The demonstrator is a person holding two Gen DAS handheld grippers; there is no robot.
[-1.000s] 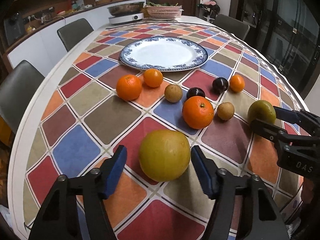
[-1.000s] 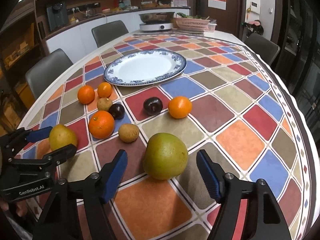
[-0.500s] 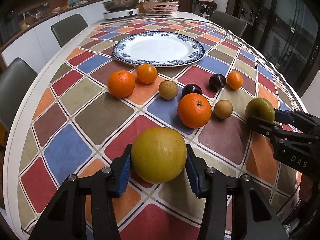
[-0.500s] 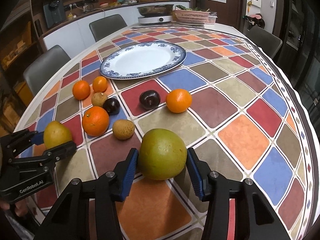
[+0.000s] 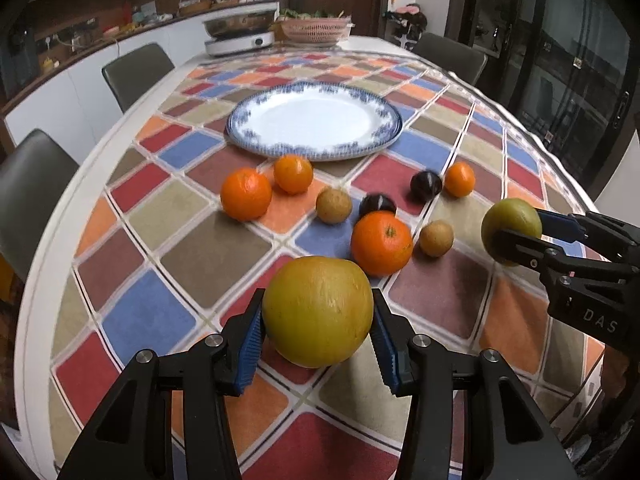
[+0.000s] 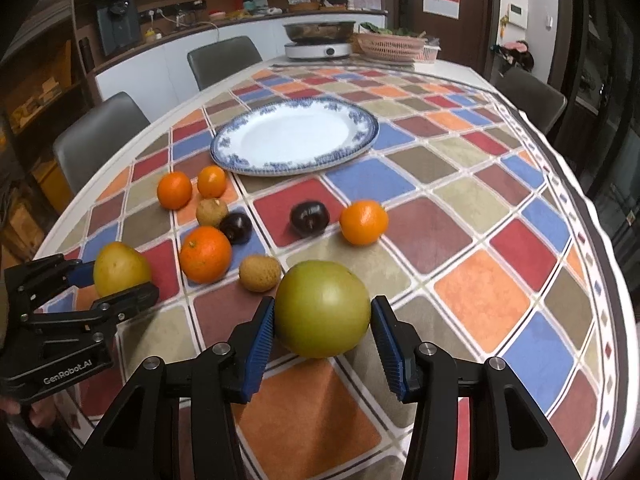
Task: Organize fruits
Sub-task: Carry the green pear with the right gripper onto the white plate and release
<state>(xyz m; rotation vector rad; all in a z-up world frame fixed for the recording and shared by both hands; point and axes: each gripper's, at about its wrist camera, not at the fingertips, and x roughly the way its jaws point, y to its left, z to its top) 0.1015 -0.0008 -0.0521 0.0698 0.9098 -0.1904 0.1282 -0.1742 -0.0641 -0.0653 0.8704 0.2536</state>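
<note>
My left gripper [image 5: 318,338] is shut on a large yellow-green fruit [image 5: 318,310], held above the tablecloth. My right gripper [image 6: 323,334] is shut on a large green fruit [image 6: 322,308], also lifted. Each gripper shows in the other's view, the right gripper [image 5: 520,228] at the right and the left gripper [image 6: 116,276] at the left. A white plate with a blue rim [image 5: 314,152] [image 6: 362,144] lies empty beyond the loose fruit: several oranges [image 5: 381,242] [image 6: 364,222], two dark plums [image 5: 426,186] [image 6: 309,218] and two small brown fruits [image 5: 436,238] [image 6: 260,273].
The table carries a chequered coloured cloth [image 6: 480,300]. A cooker with a metal pan [image 6: 320,42] and a pink basket [image 6: 390,46] stand at the far end. Grey chairs [image 6: 96,136] stand along the left side and far right.
Both grippers closed on their large fruits a second ago and have since lifted them off the cloth. The loose fruits and plate have not moved.
</note>
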